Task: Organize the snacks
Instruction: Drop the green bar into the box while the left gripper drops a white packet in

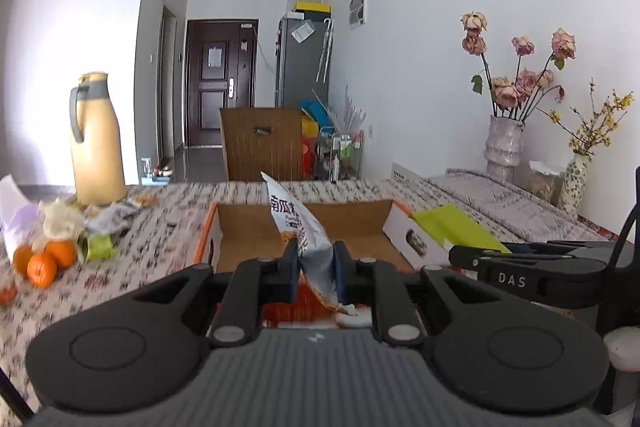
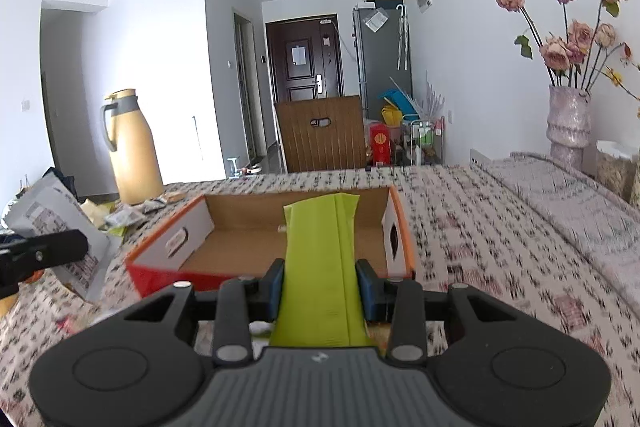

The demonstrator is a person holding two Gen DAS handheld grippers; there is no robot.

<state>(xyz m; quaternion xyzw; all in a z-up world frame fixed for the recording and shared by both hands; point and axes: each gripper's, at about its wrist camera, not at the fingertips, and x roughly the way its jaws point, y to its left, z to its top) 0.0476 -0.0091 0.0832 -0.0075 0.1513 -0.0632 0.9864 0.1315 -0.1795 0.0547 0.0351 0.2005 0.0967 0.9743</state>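
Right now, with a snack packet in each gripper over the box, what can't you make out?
- Box floor, left wrist view: near part hidden behind the grey packet and left gripper.
- Green packet, right wrist view: no readable print; lower end cut off by the right gripper.
- Wrapper pile: blurred.

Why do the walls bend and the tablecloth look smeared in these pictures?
Left wrist view: the fisheye lens bows the walls, the tablecloth is blurred, the thermos is washed out by bright light. Right wrist view: same bowing, the cloth streaks at right; the green packet stays sharp.
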